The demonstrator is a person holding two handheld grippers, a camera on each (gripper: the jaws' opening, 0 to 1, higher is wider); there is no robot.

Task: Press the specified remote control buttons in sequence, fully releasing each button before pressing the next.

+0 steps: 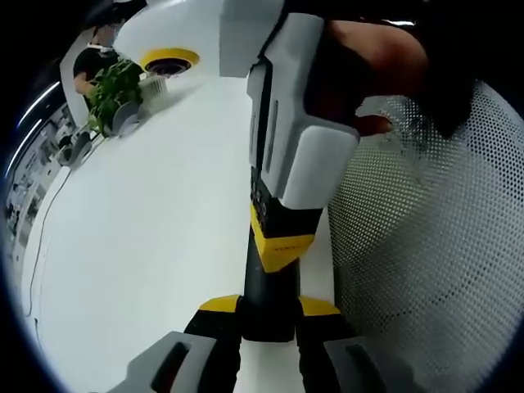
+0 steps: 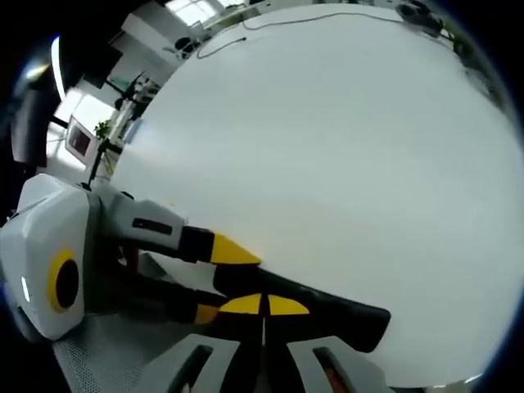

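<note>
The remote control [image 1: 260, 282] is a long, slim black bar lying on the white table [image 1: 147, 246]. In the left gripper view it runs from between the left gripper [image 1: 268, 327]'s yellow-tipped jaws away toward the right gripper [image 1: 282, 237], whose white body and yellow-banded jaw cover its far end. Its top face looks plain black; buttons cannot be made out at this angle.

In the right gripper view the remote [image 2: 311, 304] reads as a dark wedge on the table [image 2: 327, 147], its rounded end pointing away from the left gripper [image 2: 233, 278], which comes in beside it with a white housing and yellow jaw tips that close on the remote's near end. The right gripper [image 2: 264, 315]'s own yellow tips meet edge to edge on top of the remote, so its jaws are closed with nothing between them.

The left gripper's jaws sit tight against both sides of the remote, clamping it.

Beside the remote, a perforated white mesh surface [image 1: 426, 246] fills one side. Beyond the remote, at the table's far edge, stand a leafy green plant [image 1: 115, 90] and a white device with a yellow ring [image 1: 169, 59].
</note>
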